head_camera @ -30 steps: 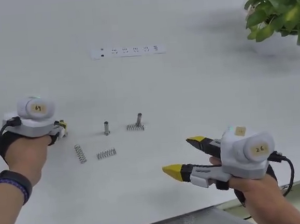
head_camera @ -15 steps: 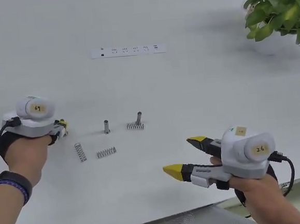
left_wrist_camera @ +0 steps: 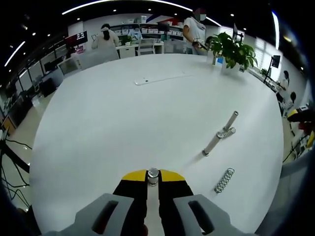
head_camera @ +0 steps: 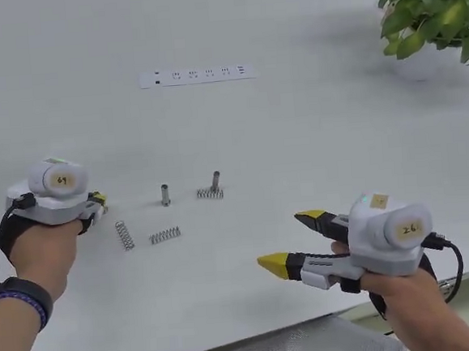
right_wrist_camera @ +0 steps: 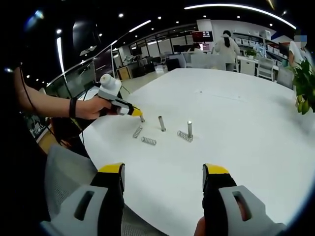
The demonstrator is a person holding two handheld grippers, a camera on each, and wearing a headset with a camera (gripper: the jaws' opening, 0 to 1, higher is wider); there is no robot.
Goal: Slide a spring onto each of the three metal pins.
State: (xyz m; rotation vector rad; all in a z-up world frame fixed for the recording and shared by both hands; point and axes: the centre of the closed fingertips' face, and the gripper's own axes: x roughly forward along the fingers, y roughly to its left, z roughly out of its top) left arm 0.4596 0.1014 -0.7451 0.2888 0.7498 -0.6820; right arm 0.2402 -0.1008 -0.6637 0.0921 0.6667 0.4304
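Observation:
My left gripper (head_camera: pixel 98 201) is at the left of the white table, shut on a short metal pin (left_wrist_camera: pixel 153 174) that stands up between its yellow jaws. To its right stands a bare pin (head_camera: pixel 164 195). Farther right is another pin (head_camera: pixel 215 180) with a spring (head_camera: pixel 210 194) around its base. Two loose springs (head_camera: pixel 125 234) (head_camera: pixel 165 235) lie flat in front of the pins. My right gripper (head_camera: pixel 292 239) hovers open near the front edge, well to the right of the pins, with nothing between its jaws. In the right gripper view the left gripper (right_wrist_camera: pixel 118 101) shows beyond the springs (right_wrist_camera: pixel 148 141).
A white power strip (head_camera: pixel 197 75) lies at the back of the table (head_camera: pixel 312 129). A potted plant (head_camera: pixel 428 6) stands at the back right. The table's front edge runs close under my right hand, with a mesh chair seat (head_camera: pixel 313 348) below.
The head view has shifted slightly. My left gripper with its pin has drifted a little toward me; the right gripper, pins and springs stay as they were.

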